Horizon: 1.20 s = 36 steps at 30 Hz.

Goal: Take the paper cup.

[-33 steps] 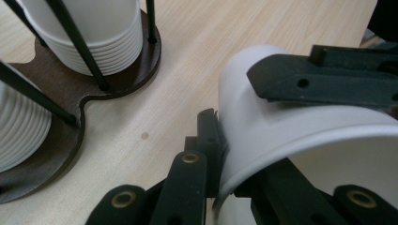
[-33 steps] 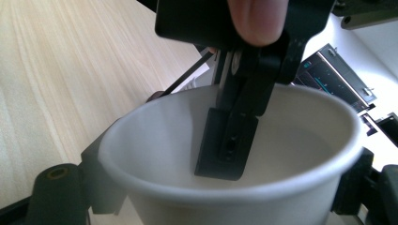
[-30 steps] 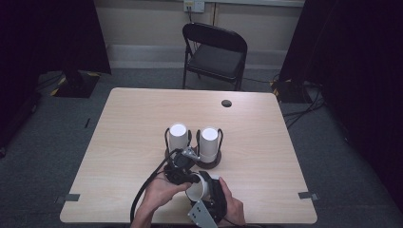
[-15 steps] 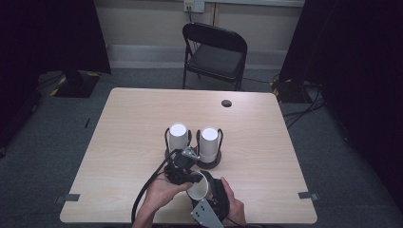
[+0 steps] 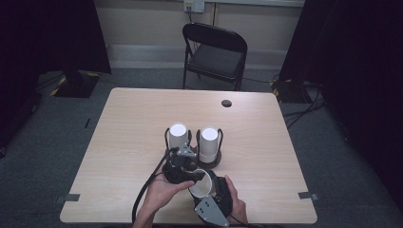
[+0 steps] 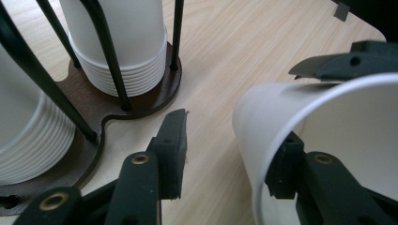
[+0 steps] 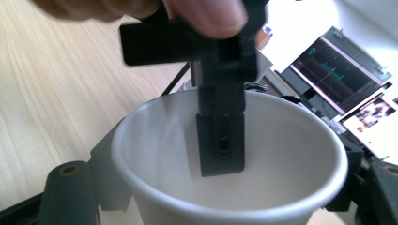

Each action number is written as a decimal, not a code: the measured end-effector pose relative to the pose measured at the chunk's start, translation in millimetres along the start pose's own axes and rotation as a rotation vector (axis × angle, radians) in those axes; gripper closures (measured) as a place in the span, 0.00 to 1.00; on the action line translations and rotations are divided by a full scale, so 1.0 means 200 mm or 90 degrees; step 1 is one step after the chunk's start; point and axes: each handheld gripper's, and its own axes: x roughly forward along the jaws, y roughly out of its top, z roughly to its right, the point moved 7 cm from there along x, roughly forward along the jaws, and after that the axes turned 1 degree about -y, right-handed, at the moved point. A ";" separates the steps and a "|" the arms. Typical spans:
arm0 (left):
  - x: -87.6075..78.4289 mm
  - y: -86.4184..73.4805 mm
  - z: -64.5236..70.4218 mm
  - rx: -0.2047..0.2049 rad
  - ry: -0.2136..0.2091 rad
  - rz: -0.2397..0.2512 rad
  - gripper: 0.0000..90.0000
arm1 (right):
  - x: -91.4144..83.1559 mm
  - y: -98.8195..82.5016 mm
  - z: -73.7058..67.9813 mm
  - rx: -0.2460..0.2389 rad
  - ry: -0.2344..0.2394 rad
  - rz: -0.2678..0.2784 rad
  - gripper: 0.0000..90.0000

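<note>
My right gripper point(image 5: 203, 189) is shut on a single white paper cup point(image 5: 200, 186) near the table's front edge, tilted on its side; its jaws have just closed a little on the cup point(image 7: 281, 140). My left gripper point(image 5: 192, 175) sits at the cup's rim. Its jaws have just been opening and now stand open. One finger point(image 7: 220, 140) hangs inside the cup, and the other point(image 6: 171, 150) is outside, clear of the cup wall point(image 6: 244, 136). Just behind stands a dark wire holder point(image 5: 215, 164) with two stacks of white cups point(image 5: 178, 135) point(image 5: 209, 141).
A light wooden table point(image 5: 133, 123) has a small dark hole point(image 5: 226, 103) at its far right. Behind the table stands a black folding chair point(image 5: 214, 52). Cables trail from both grippers off the front edge.
Both hands and the cup stay almost where they were at the front edge. The cup has shifted very slightly.
</note>
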 end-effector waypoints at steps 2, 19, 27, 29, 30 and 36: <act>0.00 0.00 0.00 -0.001 0.014 0.011 0.57 | 0.00 0.00 0.01 0.013 0.002 0.001 0.26; -0.03 0.02 -0.04 0.019 0.108 0.081 0.27 | 0.01 -0.04 0.06 0.035 -0.016 -0.027 0.26; -0.06 0.02 -0.03 0.048 0.130 0.126 0.25 | 0.00 -0.07 0.10 0.066 -0.019 -0.030 0.26; -0.07 0.02 -0.04 0.044 0.122 0.153 0.24 | 0.00 -0.07 0.10 0.078 -0.015 -0.033 0.26; -0.08 0.02 -0.04 0.040 0.118 0.162 0.24 | 0.00 -0.07 0.10 0.084 -0.012 -0.033 0.26; -0.13 0.00 -0.07 0.022 0.124 0.205 0.24 | 0.01 -0.10 0.11 0.117 0.002 -0.043 0.26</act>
